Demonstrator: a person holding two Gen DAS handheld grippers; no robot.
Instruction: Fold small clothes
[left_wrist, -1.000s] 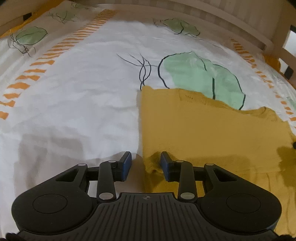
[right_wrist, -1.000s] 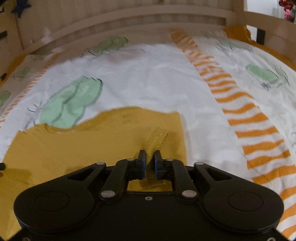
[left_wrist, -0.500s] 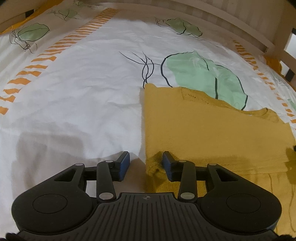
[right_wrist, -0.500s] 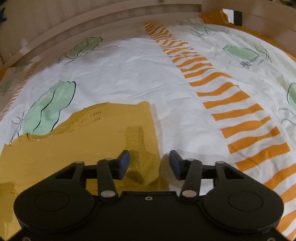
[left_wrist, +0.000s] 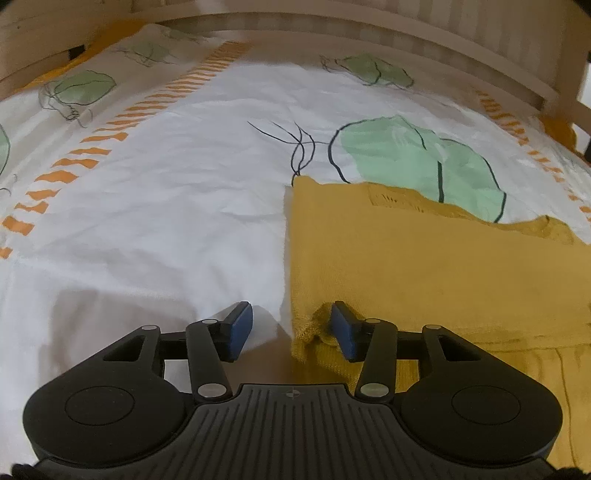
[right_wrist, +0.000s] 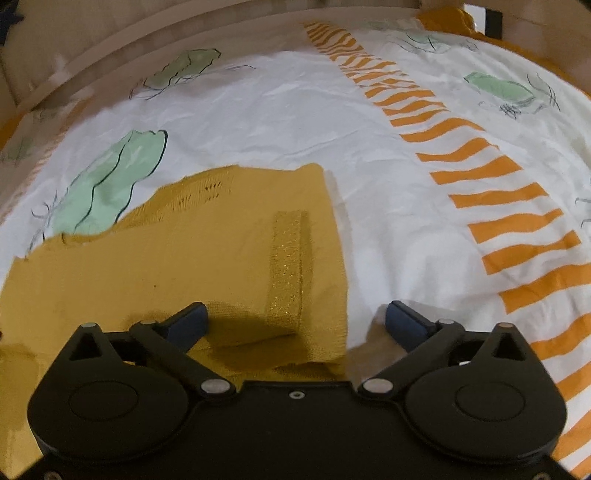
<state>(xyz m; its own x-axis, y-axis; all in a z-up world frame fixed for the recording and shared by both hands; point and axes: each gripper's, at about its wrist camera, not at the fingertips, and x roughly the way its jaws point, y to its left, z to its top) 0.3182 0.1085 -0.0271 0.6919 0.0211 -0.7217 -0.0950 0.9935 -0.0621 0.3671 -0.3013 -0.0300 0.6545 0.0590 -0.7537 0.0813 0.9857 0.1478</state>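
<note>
1. One mustard garment (left_wrist: 424, 266) lies folded flat on the patterned bedsheet (left_wrist: 177, 206).
2. Left gripper (left_wrist: 291, 330): jaws opening, garment's corner between them, not pressed.
3. Right gripper (right_wrist: 295, 321): jaws opening wide, over the garment's edge.
4. No readable writing is seen.

mustard-yellow knit garment (left_wrist: 424, 266) (right_wrist: 207, 258), folded flat on the bedsheet, straight left edge, open-work stitch row near the far edge, glittery gold band (right_wrist: 288, 266) along the right side, near-left corner slightly rumpled and lifted, second layer showing underneath near edge
</note>
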